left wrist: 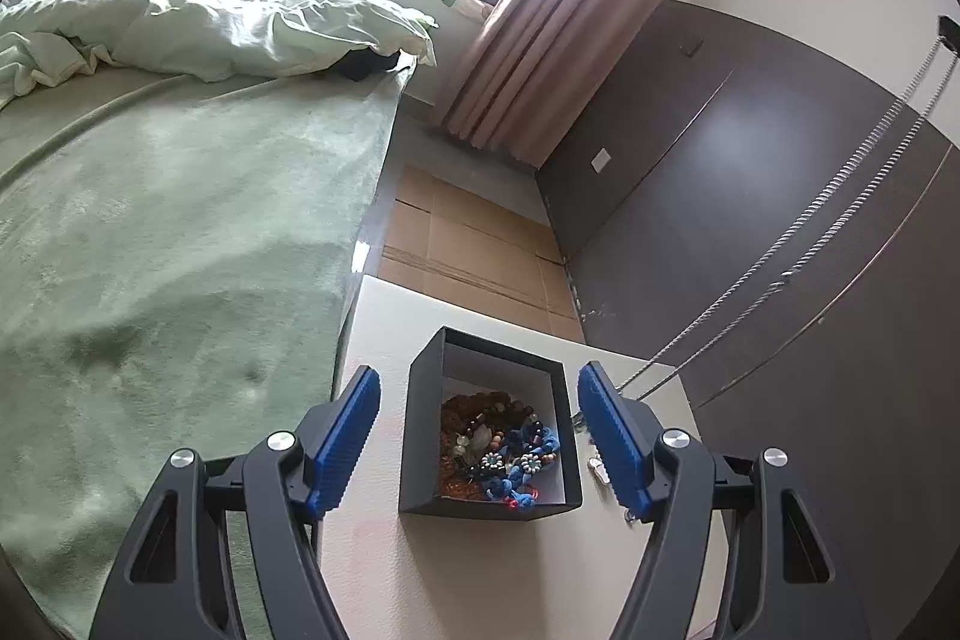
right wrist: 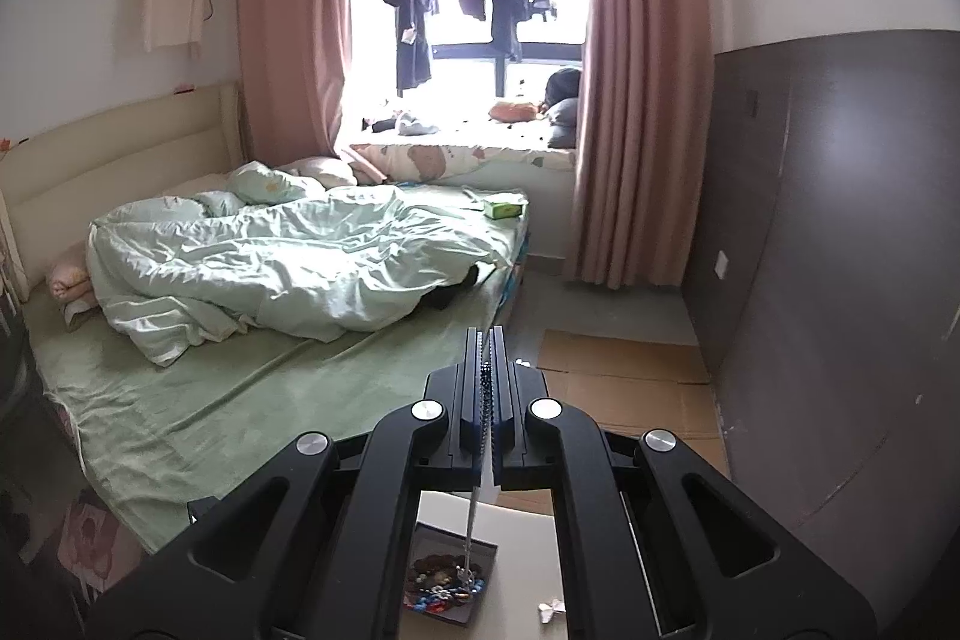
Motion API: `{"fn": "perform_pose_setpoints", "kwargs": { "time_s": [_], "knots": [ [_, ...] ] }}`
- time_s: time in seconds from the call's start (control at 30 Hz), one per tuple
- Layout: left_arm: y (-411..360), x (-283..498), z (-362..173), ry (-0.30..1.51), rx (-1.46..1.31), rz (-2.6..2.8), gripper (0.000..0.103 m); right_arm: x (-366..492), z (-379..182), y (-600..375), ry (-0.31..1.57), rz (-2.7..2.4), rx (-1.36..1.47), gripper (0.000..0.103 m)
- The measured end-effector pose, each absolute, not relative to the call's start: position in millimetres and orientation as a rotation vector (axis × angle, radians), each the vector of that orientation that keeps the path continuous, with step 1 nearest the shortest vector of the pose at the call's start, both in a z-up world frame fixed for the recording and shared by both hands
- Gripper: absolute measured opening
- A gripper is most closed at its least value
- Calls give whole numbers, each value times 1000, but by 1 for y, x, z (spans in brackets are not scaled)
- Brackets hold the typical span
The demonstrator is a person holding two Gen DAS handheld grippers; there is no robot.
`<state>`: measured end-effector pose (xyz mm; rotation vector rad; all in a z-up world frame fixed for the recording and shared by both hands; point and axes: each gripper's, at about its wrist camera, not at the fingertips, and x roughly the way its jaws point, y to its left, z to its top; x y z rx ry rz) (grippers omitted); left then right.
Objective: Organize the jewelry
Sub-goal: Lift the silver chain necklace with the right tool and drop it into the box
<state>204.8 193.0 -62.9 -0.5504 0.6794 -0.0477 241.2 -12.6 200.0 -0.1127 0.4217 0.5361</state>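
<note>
Jewelry lies heaped in a dark open box on the white tabletop: brown beads, blue cord pieces and small flower shapes, piled toward the near half of the box. The box stands close to the tabletop's far edge, with bare surface on its left and in front of it. On its right, a small pale piece lies on the tabletop, just beside the box.

A silver chain hangs straight down from the right gripper; its long axis is vertical and its lower end reaches the pile in the box. The right gripper has its fingers pressed together on the chain's upper part, well above the box. The left gripper has its blue pads wide apart, one on each side of the box, not touching it.

Left of the tabletop stands a bed with a green cover and rumpled quilt. Behind the tabletop, flat cardboard lies on the floor, with pink curtains, a bright window and a dark wardrobe at the right.
</note>
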Motion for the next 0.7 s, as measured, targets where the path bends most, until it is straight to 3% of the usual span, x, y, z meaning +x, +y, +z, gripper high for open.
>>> {"fn": "perform_pose_setpoints", "kwargs": {
  "time_s": [0.33, 0.7],
  "knots": [
    [197, 205, -64, 684, -570, -57, 66, 265, 112, 24, 639, 562, -149, 4],
    [191, 208, -65, 689, -553, -59, 66, 275, 57, -23, 757, 539, -79, 6]
  ]
}}
